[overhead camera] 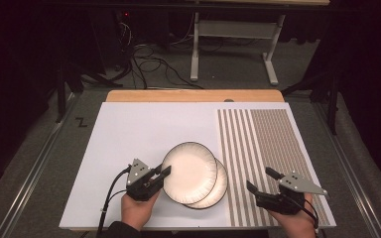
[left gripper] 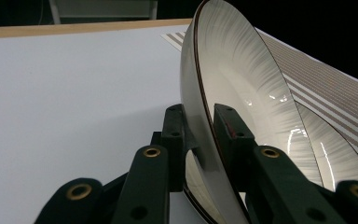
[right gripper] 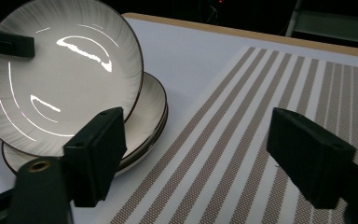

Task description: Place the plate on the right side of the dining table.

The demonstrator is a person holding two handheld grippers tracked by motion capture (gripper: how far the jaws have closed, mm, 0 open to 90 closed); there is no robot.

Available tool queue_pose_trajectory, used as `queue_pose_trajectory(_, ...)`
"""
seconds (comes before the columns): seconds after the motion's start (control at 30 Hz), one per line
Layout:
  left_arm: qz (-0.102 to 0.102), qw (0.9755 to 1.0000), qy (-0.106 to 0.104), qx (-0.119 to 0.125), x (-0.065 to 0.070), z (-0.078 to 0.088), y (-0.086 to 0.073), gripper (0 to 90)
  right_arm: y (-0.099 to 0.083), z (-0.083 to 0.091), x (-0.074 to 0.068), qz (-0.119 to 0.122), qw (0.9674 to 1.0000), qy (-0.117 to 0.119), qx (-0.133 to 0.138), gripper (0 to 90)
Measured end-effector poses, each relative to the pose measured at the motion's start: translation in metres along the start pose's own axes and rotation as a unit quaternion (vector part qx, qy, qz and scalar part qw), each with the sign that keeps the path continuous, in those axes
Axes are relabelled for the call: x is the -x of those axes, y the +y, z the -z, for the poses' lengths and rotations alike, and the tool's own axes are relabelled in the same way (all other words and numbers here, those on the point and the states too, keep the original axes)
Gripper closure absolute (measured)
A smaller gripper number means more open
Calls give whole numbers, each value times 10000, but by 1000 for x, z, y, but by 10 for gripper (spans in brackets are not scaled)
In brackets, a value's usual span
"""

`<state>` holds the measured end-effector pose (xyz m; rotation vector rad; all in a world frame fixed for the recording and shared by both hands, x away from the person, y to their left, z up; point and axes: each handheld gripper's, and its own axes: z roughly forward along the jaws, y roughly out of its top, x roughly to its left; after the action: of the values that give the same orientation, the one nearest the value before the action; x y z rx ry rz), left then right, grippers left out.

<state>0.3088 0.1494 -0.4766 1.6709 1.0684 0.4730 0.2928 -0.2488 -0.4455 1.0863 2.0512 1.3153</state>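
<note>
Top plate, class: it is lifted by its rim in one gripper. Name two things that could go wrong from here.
1. The left gripper pinches only the rim of the tilted top plate; it could slip or swing down.
2. It hangs over the lower plate, so a drop could chip both.
The right gripper stands open over the striped mat, giving no support.
</note>
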Motion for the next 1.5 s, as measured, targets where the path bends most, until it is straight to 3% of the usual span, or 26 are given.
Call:
queue_pose_trajectory(0.13,-30,10000,8,72,0,2,0,762,-4,10,2,19,9998,-198,37,61)
queue_pose_trajectory(0.23,-37,9999,-9,109,0,3,1,765,-5,13,5,14,9997,-248,-5,34)
queue_pose_trajectory(0.5,-118,9998,17,157,1,5,1,767,-5,13,5,17,9996,-267,2,7)
queue_pose_trajectory(0.73,-127,9998,27,165,1,4,1,767,-2,4,0,14,9999,-150,-75,7)
queue_pose_trajectory(1.27,-128,9998,11,169,1,5,1,767,16,-67,-26,279,9977,326,-533,11)
queue_pose_trajectory(1.5,-122,9998,-11,169,0,4,1,767,24,-97,-43,352,9961,499,-642,66)
